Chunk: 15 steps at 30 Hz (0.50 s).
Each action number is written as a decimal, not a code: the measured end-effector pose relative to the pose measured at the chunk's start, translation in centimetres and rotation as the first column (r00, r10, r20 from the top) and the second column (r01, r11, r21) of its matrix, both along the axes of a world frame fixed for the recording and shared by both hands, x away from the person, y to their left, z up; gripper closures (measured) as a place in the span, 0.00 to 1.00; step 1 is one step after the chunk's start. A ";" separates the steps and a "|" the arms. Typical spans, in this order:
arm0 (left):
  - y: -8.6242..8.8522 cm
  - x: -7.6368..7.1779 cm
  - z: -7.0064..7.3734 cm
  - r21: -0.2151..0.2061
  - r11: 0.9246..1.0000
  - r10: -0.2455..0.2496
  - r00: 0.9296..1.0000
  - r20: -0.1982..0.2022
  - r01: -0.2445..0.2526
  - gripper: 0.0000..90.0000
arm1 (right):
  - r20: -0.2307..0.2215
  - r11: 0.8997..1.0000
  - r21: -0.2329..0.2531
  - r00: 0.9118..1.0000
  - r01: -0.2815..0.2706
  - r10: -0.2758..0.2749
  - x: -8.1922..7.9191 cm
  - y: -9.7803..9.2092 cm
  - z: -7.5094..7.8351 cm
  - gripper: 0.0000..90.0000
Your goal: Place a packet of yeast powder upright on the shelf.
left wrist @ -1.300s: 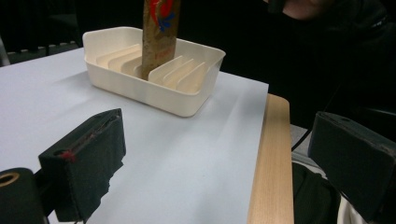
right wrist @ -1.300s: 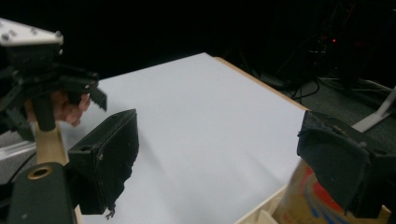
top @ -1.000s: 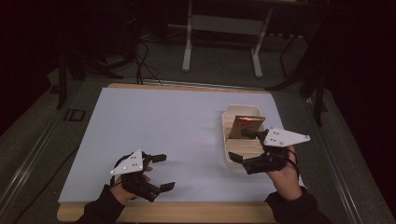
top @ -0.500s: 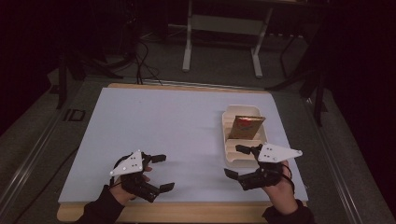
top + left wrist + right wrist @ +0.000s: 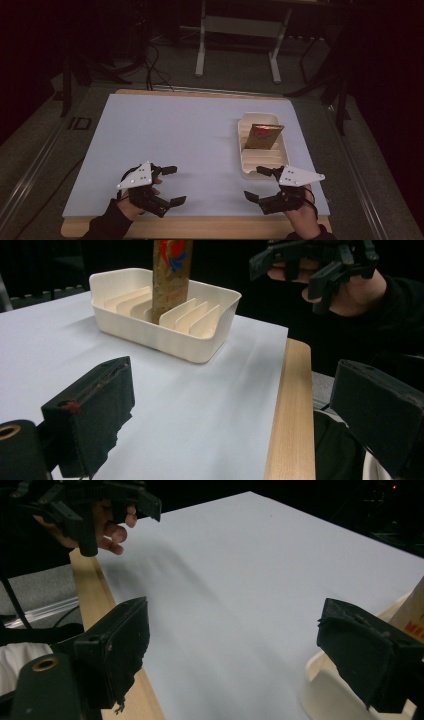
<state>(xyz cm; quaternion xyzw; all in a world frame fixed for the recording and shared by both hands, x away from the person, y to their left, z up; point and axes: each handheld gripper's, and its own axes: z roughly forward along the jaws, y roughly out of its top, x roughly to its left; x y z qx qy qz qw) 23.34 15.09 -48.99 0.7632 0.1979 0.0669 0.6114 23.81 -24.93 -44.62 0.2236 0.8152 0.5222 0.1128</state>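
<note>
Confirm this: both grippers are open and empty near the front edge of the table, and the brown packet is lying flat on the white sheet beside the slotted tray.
One thing is wrong: the brown packet is not flat on the sheet. It stands upright inside the slotted tray, between its dividers, as the left gripper view shows. The rest holds: the left gripper and the right gripper are open, empty, near the front edge.

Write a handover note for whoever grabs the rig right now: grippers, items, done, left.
Left gripper: open, holding nothing, low over the near left of the pale sheet-covered table.
Right gripper: open, holding nothing, just short of the near end of the cream plastic slotted tray.
Brown paper packet with red print: standing on edge in a slot around the tray's middle, leaning slightly, touched by neither gripper.
Done: packet is seated in the tray.
Left: probably nothing for this packet; the tray's other slots look empty if more items come.
</note>
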 end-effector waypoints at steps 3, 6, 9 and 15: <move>0.0 0.0 0.0 -0.001 1.000 0.001 1.000 0.001 -0.001 0.05 | -0.009 0.999 -0.032 1.000 -0.005 0.005 0.0 0.0 -0.8 0.15; 0.0 -0.1 0.0 -0.001 1.000 0.004 1.000 0.006 -0.004 0.05 | -0.010 0.998 -0.063 1.000 -0.009 0.008 0.2 0.1 -1.4 0.15; 0.0 -0.2 0.0 -0.003 1.000 -0.001 1.000 0.009 0.001 0.05 | 0.000 0.997 -0.082 1.000 -0.011 0.011 0.4 0.3 -1.7 0.15; 0.0 -0.2 -0.1 -0.003 1.000 -0.002 1.000 0.003 0.002 0.05 | -0.002 0.997 -0.080 1.000 -0.016 0.016 0.6 0.2 -2.0 0.15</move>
